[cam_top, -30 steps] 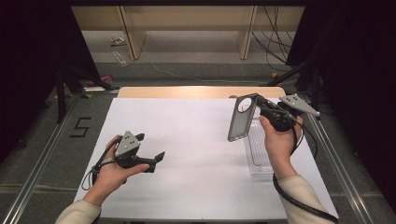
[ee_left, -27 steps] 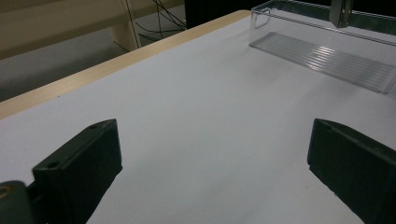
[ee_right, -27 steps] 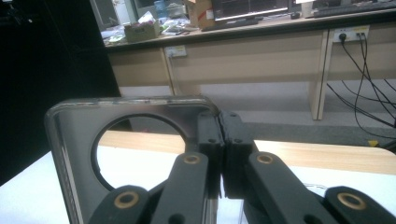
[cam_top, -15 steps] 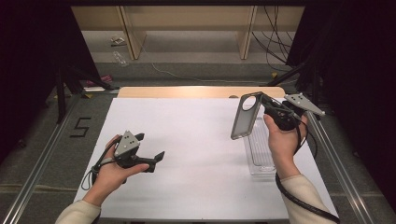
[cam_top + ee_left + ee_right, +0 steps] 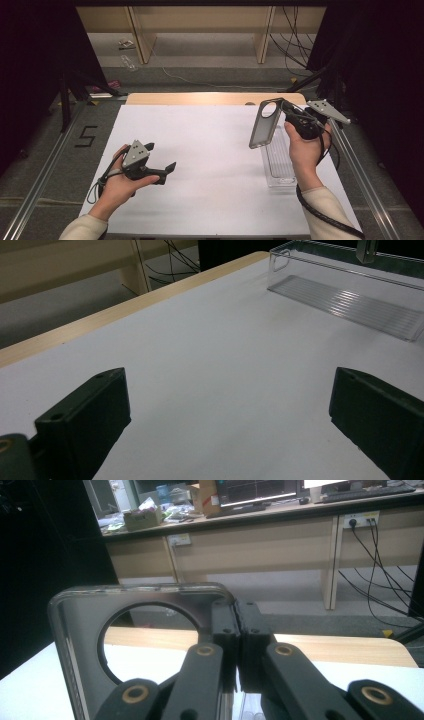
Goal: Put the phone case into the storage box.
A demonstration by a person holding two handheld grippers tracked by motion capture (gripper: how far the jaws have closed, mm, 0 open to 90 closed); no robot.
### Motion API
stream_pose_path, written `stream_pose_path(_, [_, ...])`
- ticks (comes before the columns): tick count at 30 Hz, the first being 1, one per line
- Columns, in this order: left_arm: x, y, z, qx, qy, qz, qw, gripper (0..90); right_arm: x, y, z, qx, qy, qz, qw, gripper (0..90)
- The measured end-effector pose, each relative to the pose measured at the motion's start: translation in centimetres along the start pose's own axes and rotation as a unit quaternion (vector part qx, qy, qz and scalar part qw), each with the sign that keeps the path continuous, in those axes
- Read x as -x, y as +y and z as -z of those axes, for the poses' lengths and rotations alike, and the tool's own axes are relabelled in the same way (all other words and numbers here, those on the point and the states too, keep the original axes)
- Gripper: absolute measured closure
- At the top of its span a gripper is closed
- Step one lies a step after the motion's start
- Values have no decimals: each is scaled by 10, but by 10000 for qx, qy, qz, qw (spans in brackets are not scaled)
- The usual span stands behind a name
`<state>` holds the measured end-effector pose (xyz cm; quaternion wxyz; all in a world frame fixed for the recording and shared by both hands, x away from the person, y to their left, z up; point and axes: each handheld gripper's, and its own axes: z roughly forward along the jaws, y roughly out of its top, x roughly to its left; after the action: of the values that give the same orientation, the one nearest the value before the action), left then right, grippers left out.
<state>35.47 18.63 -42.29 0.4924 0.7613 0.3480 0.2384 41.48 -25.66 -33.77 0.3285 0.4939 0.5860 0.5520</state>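
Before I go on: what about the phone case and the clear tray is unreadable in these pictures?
- Phone case: lower part cut off by the bottom edge of the right gripper view; the right gripper covers the pinched edge.
- Clear tray: the right hand hides its right wall in the high view.
- Clear tray's far end: cut off by the left gripper view's edge.

A white counter (image 5: 210, 165) with a pale wood far edge stands on grey floor (image 5: 210, 65). Black curtains (image 5: 35, 75) close off the left and right sides. Beyond the far edge runs a light wooden desk (image 5: 200, 20) on panel legs, with black cables (image 5: 295, 40) hanging at its right. A black "5" (image 5: 86, 136) marks the floor at left.
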Motion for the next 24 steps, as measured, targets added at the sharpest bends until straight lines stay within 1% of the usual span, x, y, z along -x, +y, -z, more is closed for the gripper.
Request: stream_pose_path(24, [0,0,0,6,2,5,10000,25,5,2,2,27,-84,-10,10000,889])
